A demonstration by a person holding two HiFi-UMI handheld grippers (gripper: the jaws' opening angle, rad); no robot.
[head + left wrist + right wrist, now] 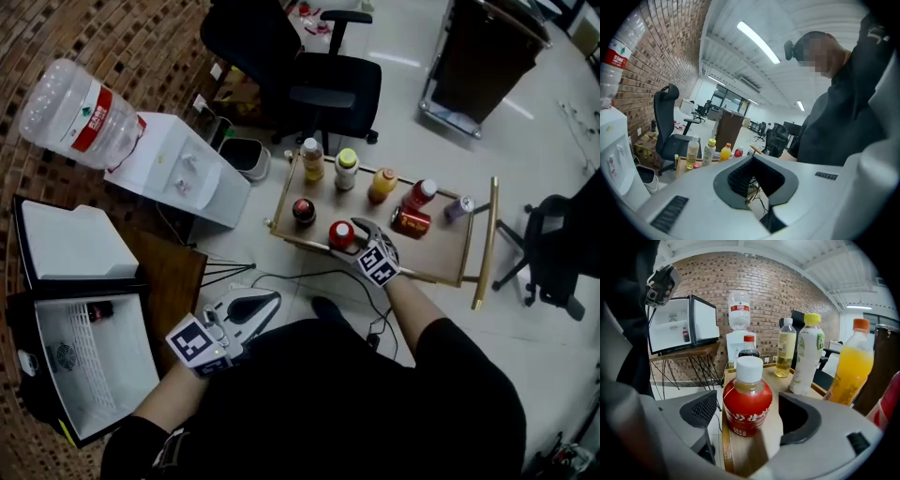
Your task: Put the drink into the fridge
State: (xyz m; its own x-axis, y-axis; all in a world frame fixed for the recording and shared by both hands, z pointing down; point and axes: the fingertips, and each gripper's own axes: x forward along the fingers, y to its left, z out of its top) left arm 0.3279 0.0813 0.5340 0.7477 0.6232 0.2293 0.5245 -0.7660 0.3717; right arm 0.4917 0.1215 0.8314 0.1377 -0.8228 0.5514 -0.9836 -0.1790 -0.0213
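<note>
So, the right tongs [749, 405] are spread wide around a red drink bottle [746, 399] with a white cap. It's stood upright near the front edge of the wooden surface [441, 262]. The bottle is framed by both pads but isn't squeezed, since a gap can be seen on each side. Behind it, a dark bottle [304, 212], a pale yellow one [312, 159], a yellow-capped one [346, 170] and an orange one [382, 185] are lined up, with a red can [411, 222] off to the right. The left tongs [752, 174] are clenched on nothing and held low over the floor, well apart from the drinks. The fridge [89, 370] is parked at the far left with its door [75, 246] swung open, and a small bottle [98, 309] can be spotted inside.
</note>
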